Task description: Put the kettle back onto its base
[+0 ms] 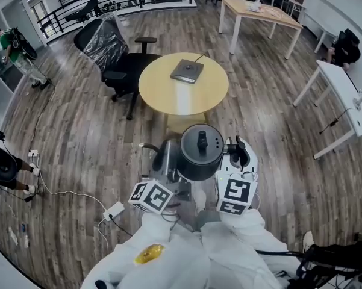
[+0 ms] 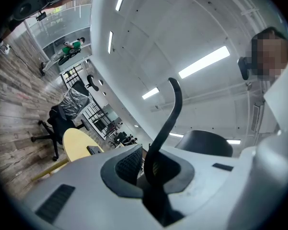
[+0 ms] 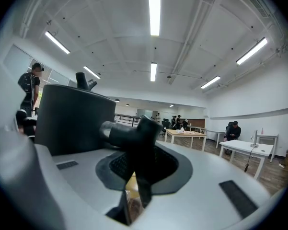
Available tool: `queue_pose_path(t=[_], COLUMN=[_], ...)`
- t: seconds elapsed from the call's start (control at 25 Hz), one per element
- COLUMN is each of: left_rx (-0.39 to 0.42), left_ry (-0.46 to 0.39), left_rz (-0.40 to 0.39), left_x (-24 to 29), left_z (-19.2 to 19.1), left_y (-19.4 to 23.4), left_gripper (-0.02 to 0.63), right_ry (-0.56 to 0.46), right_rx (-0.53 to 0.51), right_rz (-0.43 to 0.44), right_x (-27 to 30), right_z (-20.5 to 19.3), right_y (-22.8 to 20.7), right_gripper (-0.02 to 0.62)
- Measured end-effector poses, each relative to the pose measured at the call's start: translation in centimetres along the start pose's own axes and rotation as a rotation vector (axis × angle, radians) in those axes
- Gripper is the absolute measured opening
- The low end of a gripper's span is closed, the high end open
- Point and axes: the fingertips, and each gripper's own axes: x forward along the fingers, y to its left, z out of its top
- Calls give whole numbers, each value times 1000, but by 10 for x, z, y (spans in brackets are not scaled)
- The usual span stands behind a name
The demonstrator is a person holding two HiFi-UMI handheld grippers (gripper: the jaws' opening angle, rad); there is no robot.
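Note:
The kettle (image 1: 199, 152), steel with a black lid and knob, hangs in the air in front of me, short of the round yellow table (image 1: 162, 95). Its flat grey base (image 1: 187, 71) lies on that table with a cord trailing off. My right gripper (image 1: 238, 155) is shut on the kettle's black handle (image 3: 134, 133), with the dark kettle body (image 3: 74, 119) just to its left. On the kettle's left side my left gripper (image 1: 168, 168) is shut on a thin, curved black bar (image 2: 167, 123). The kettle's lid (image 2: 204, 143) shows behind that bar, and the table (image 2: 79, 145) lies far beyond.
A black office chair (image 1: 117, 59) wrapped in plastic stands left of the round table. A wooden table (image 1: 259, 14) and a white table (image 1: 346, 95) stand to the right. A power strip (image 1: 114, 211) and cables lie on the floor at my left. People stand far left (image 1: 12, 50).

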Motion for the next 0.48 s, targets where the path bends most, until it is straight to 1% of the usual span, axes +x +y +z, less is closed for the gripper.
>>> queue_pose_path(t=[0.24,0.48], left_rx=[18,16], left_ry=[-16,-16], left_rz=[8,43], left_x=[49,102], left_z=[3,5], left_y=[19,42], left_gripper=[43,43], right_ry=[-8,2], right_rx=[6,10], right_rz=[20,52], right_x=[53,119], right_z=[1,4], right_y=[-7,-12], right_gripper=[72,72])
